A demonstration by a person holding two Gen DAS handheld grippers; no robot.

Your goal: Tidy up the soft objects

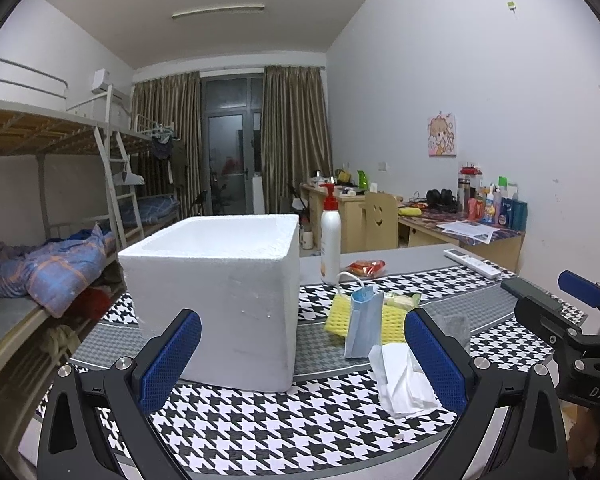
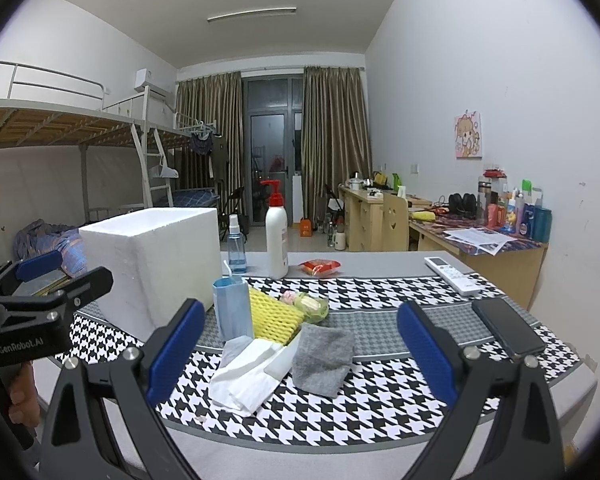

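A white foam box point(image 1: 220, 296) point(image 2: 152, 264) stands open-topped on the houndstooth table point(image 1: 300, 428). Beside it lies a pile of soft things: a blue face mask point(image 1: 364, 324) point(image 2: 232, 312), a yellow foam net point(image 1: 392, 320) point(image 2: 274, 318), white tissue point(image 1: 400, 380) point(image 2: 244, 380), a grey cloth point(image 2: 324, 356) point(image 1: 456, 326) and a green-wrapped item point(image 2: 310, 304). My left gripper point(image 1: 302, 360) is open, low in front of the box and the tissue. My right gripper point(image 2: 300, 360) is open too, with nothing between its fingers, hovering in front of the pile.
A white lotion bottle point(image 2: 277, 236) point(image 1: 330, 236), a clear spray bottle point(image 2: 236, 246), a red packet point(image 2: 320, 267), a remote point(image 2: 452, 274) and a black phone point(image 2: 508, 330) lie on the table. Bunk beds point(image 1: 40, 208) stand left, desks point(image 2: 480, 240) right.
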